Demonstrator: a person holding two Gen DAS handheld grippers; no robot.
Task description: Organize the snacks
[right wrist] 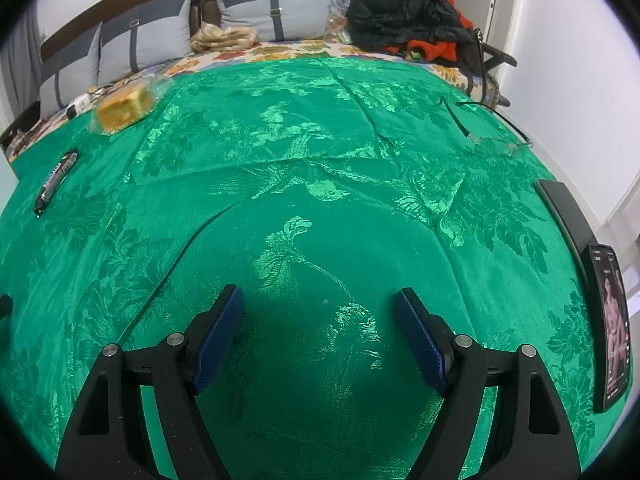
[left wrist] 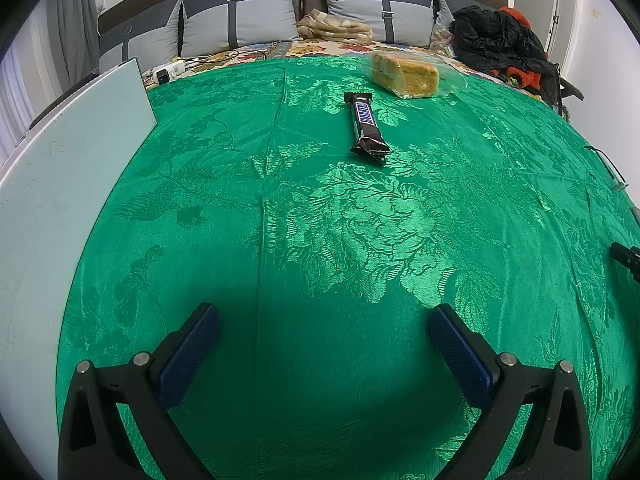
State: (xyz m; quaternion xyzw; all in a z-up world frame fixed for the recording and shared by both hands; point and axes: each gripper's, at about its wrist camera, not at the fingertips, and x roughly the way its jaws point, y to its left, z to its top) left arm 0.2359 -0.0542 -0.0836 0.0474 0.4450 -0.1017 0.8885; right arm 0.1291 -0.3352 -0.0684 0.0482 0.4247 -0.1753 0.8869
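A dark Snickers bar (left wrist: 366, 124) lies on the green patterned cloth (left wrist: 320, 240), far ahead of my left gripper (left wrist: 324, 320). Behind it sits a yellow loaf of cake in a clear bag (left wrist: 406, 74). My left gripper is open and empty, low over the cloth. My right gripper (right wrist: 318, 304) is also open and empty over the cloth (right wrist: 320, 200). In the right wrist view the Snickers bar (right wrist: 56, 178) and the bagged cake (right wrist: 126, 106) lie far to the left.
A pale flat board (left wrist: 68, 184) lies at the left. A lit phone (right wrist: 612, 320) and a dark flat object (right wrist: 564, 208) lie at the right edge, with clear glasses (right wrist: 500, 144) further back. Pillows (left wrist: 240, 16), a folded cloth (left wrist: 334, 26) and dark clothes (left wrist: 496, 40) are behind.
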